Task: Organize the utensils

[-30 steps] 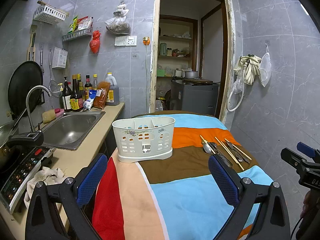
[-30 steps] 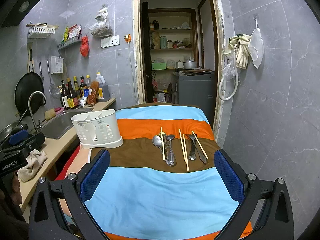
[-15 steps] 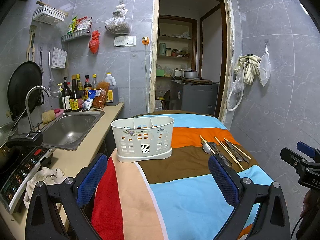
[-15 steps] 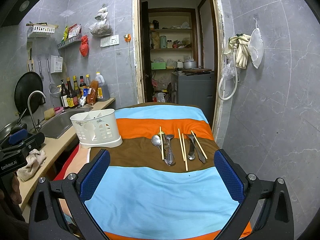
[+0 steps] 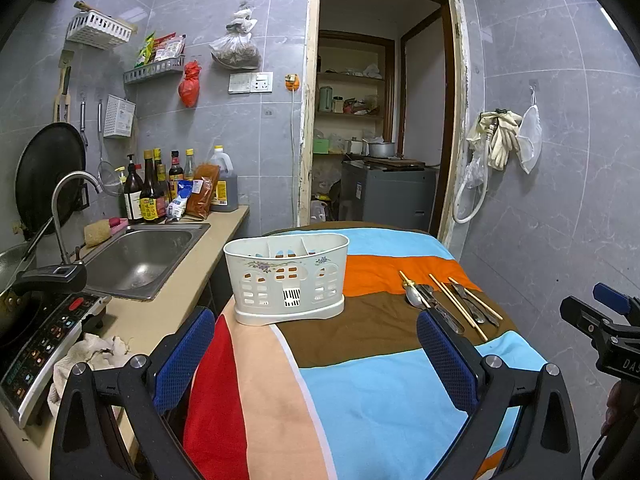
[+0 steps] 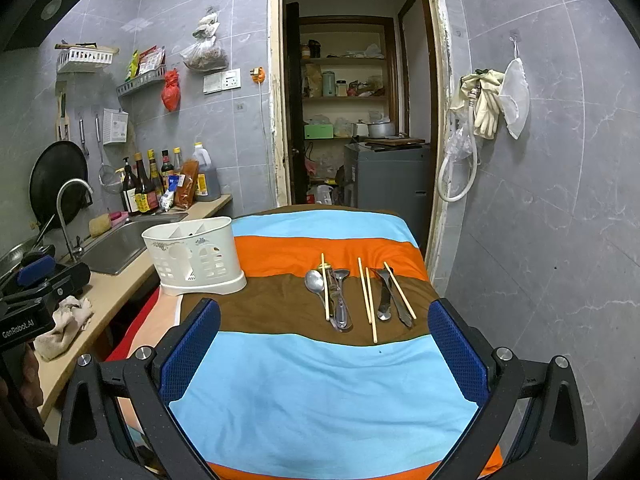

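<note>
A white divided utensil holder [image 5: 287,278] [image 6: 195,256] stands on the striped cloth, left of the utensils. Spoons [image 6: 316,285] [image 5: 414,298], wooden chopsticks [image 6: 367,295] [image 5: 458,306] and dark metal utensils [image 6: 390,298] lie in a row on the brown stripe. My left gripper [image 5: 316,354] hangs open over the cloth's near left part, short of the holder. My right gripper [image 6: 325,346] is open too, just short of the utensil row, with nothing between its fingers. Each gripper's body shows at the edge of the other's view.
A counter on the left carries a steel sink [image 5: 138,258], a tap [image 5: 66,208], sauce bottles [image 5: 150,190], a cloth rag [image 5: 90,358] and a cooktop [image 5: 38,330]. Behind the table an open doorway [image 6: 356,112] leads to shelves. A tiled wall with hanging gloves [image 6: 484,106] runs close on the right.
Both views have shifted only slightly; the right gripper has edged a little nearer the utensil row. Both grippers stay open and nothing on the cloth has moved.
</note>
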A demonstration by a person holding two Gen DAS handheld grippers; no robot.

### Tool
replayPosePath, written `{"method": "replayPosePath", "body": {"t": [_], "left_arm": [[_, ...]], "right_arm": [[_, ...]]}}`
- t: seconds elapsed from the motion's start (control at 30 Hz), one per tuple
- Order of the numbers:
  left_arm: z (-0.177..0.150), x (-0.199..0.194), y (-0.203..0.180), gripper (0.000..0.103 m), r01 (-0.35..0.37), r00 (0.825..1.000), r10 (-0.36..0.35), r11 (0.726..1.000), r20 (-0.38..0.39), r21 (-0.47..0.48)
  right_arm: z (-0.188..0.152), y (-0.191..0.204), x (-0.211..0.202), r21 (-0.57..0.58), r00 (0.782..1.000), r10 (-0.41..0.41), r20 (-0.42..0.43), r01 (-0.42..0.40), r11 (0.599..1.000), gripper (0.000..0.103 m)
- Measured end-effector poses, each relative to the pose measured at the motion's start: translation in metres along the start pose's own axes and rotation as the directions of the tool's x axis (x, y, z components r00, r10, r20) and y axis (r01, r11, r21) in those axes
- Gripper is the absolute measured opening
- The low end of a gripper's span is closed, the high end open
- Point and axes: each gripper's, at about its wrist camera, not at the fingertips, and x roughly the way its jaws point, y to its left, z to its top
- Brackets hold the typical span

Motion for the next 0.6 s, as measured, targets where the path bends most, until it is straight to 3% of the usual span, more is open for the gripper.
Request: {"method": "replayPosePath", "body": {"t": [0.6], "left_arm": [[0.0,-0.0004,0.0,0.102,0.001,1.0,-0.001,1.0,0.002,0.0]], "right_arm": [[-0.0004,0.0012,0.0011,-0.004,1.0,-0.002,0.0,0.002,1.0,0.102]]}}
